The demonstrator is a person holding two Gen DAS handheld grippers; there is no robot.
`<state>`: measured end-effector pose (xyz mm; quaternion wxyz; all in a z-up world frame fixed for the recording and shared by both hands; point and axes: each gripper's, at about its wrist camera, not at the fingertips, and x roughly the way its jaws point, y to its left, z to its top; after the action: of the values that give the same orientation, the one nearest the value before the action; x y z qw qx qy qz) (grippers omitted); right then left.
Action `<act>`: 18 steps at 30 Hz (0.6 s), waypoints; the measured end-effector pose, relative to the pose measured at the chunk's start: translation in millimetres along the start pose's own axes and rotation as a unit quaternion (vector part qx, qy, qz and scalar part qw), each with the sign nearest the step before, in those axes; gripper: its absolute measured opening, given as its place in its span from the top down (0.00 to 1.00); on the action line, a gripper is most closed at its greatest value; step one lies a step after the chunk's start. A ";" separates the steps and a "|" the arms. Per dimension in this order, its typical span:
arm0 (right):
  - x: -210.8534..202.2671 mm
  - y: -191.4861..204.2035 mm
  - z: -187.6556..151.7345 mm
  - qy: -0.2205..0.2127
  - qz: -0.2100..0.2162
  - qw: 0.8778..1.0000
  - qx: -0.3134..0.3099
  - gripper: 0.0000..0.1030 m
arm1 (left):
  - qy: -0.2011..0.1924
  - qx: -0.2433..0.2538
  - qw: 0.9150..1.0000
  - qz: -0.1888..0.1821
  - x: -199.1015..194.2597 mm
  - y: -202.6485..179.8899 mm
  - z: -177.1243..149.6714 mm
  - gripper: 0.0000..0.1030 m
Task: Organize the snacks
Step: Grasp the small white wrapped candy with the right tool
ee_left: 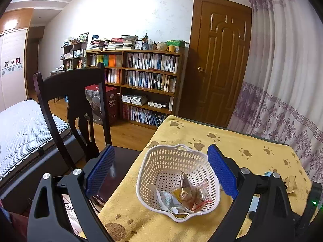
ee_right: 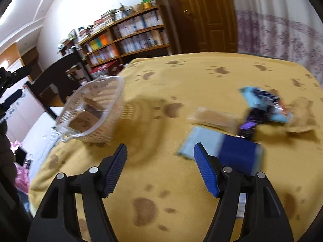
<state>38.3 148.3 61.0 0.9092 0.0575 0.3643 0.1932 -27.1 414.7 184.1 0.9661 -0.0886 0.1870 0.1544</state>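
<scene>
My left gripper (ee_left: 159,169) hangs spread wide and empty above the white perforated basket (ee_left: 159,161), which sits on the yellow paw-print cloth (ee_left: 232,141) holding a few snack packets (ee_left: 189,196). My right gripper (ee_right: 160,167) is spread too, empty, with loose, blurred snack packs (ee_right: 212,119) lying on the cloth beside it.

Left tongs (ee_left: 160,170) gaping wide above a white basket (ee_left: 159,161) holding snack packets (ee_left: 187,195), sitting on the yellow paw-print tabletop (ee_left: 232,141).
</scene>
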 end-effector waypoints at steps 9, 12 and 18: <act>-19.2 -59.6 -30.9 0.003 -0.070 0.997 0.030 0.41 | 0.003 0.015 1.000 -0.004 -1.3 -11.5 -3.2 0.09; -14.8 -67.9 -40.3 0.020 -0.078 0.996 0.036 0.47 | 0.005 0.024 1.000 -0.007 -1.7 -17.5 -5.7 0.09; -6.8 -66.0 -47.1 0.036 -0.084 0.996 0.023 0.53 | 0.009 0.040 0.999 -0.013 -1.0 -24.9 -9.1 0.09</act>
<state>22.0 83.3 14.9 0.9069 0.0408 0.4048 0.1093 -22.8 389.0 179.0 0.9691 -0.0540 0.2002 0.1336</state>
